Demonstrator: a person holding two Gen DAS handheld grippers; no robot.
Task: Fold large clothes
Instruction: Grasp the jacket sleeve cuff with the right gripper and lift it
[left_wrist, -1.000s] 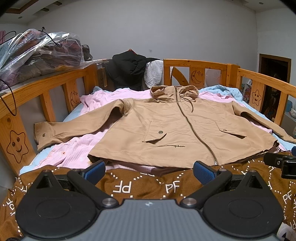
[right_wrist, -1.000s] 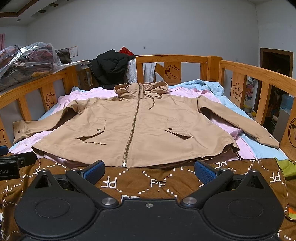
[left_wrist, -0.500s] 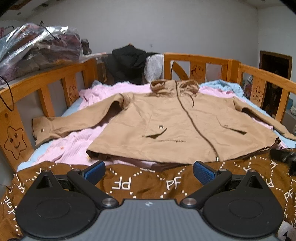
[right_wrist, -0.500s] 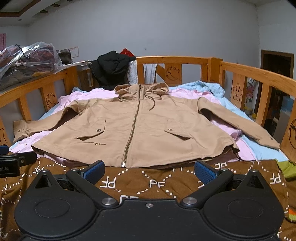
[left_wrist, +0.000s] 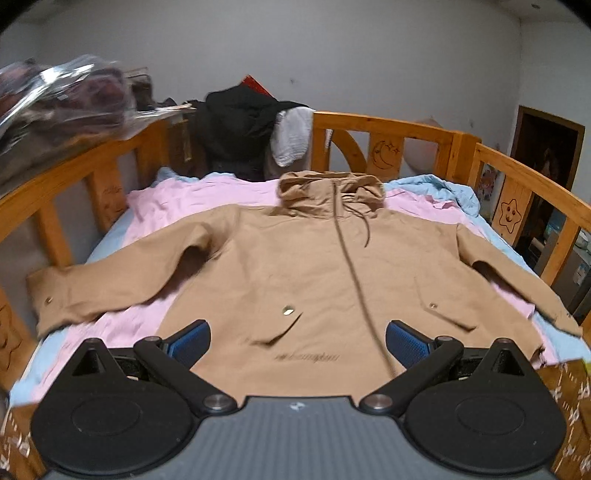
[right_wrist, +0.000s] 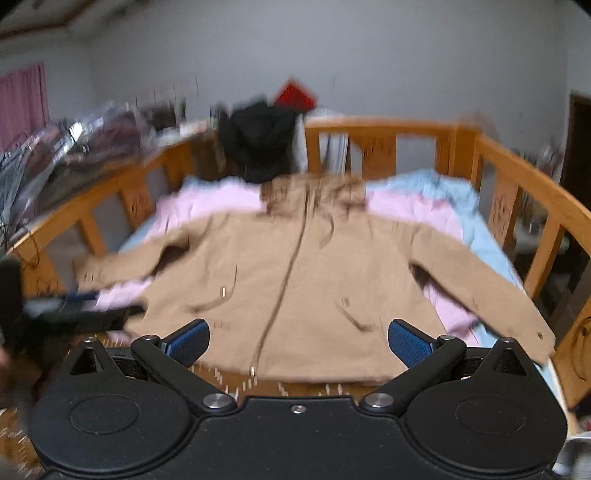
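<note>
Jacket (left_wrist: 314, 280) spread flat on the bed (left_wrist: 417, 127), zipped, both sleeves out, no fold yet made; left tongs (left_wrist: 297, 341) and right tongs (right_wrist: 298, 341) wide open, empty.

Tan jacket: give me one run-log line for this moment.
stage: approach | tan jacket: spread flat, zipped, unfolded, on pink sheet | left gripper: open, empty | right gripper: open, empty
</note>
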